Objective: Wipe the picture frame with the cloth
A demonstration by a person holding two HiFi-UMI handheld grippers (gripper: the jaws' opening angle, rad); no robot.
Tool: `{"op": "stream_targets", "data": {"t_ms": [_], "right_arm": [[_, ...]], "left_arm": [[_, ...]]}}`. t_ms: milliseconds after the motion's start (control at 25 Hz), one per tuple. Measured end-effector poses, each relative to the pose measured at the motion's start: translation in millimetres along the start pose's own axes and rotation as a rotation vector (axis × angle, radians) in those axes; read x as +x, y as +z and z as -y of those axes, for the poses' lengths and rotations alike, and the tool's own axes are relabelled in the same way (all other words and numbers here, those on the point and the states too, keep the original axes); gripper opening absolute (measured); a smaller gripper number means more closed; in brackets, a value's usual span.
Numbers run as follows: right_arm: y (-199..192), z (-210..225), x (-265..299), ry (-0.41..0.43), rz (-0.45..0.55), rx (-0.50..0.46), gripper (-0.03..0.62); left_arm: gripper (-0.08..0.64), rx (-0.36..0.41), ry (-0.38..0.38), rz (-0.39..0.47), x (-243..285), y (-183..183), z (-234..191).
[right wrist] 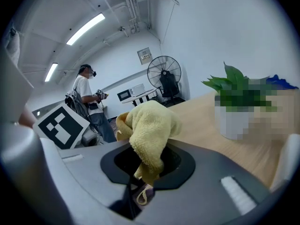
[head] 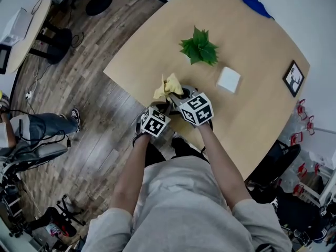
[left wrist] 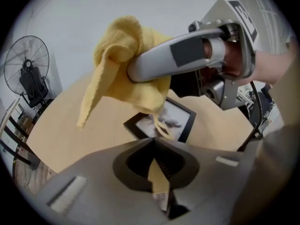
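Note:
My right gripper (right wrist: 140,159) is shut on a crumpled yellow cloth (right wrist: 149,125) that bulges up out of its jaws. In the head view the cloth (head: 169,86) is held over the table's near edge, with both marker cubes just below it. The left gripper (left wrist: 153,143) sits directly under the cloth (left wrist: 123,67) with its jaws together; a thin tail of cloth dangles to their tips. The black picture frame (left wrist: 161,123) with a pale deer print lies on the table beyond the left jaws. That frame (head: 293,78) is at the table's far right edge.
A green potted plant (head: 199,46) and a white box (head: 229,80) stand mid-table on the wooden table (head: 262,46); a blue cloth (head: 255,4) lies at its far edge. A floor fan (left wrist: 27,74) stands beyond the table. A person (right wrist: 89,102) stands in the background.

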State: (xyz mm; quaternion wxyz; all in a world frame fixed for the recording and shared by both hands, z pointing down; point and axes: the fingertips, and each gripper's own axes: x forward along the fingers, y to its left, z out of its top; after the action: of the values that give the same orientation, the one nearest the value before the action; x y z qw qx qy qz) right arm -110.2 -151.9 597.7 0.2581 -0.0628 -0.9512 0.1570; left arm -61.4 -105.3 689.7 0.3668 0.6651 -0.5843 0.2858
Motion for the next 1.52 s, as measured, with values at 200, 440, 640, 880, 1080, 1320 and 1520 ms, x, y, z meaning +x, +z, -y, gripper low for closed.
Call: {"op": "stream_targets", "data": {"t_ms": [200, 440, 640, 880, 1080, 1320, 1520], "right_arm": [[1, -10, 22, 0.057, 0.007, -0.001, 0.061], [-33, -17, 48, 0.096, -0.141, -0.064, 0.06], [-65, -6, 52, 0.059, -0.249, -0.177, 0.06], [-72, -9, 56, 0.049, -0.274, -0.231, 0.06], [-74, -12, 55, 0.062, -0.318, -0.287, 0.06], [-76, -13, 53, 0.116, -0.404, -0.368, 0.06], [-80, -10, 48, 0.144, -0.394, -0.363, 0.06]], "left_arm": [[0.052, 0.029, 0.007, -0.026, 1, 1, 1], [0.052, 0.049, -0.01, -0.052, 2, 0, 1], [0.052, 0.059, -0.005, -0.06, 2, -1, 2], [0.052, 0.047, -0.001, -0.059, 2, -2, 2], [0.052, 0.034, 0.007, -0.053, 1, -1, 2], [0.052, 0.037, -0.005, -0.067, 1, 0, 1], [0.052, 0.029, -0.001, -0.06, 3, 0, 3]]}}
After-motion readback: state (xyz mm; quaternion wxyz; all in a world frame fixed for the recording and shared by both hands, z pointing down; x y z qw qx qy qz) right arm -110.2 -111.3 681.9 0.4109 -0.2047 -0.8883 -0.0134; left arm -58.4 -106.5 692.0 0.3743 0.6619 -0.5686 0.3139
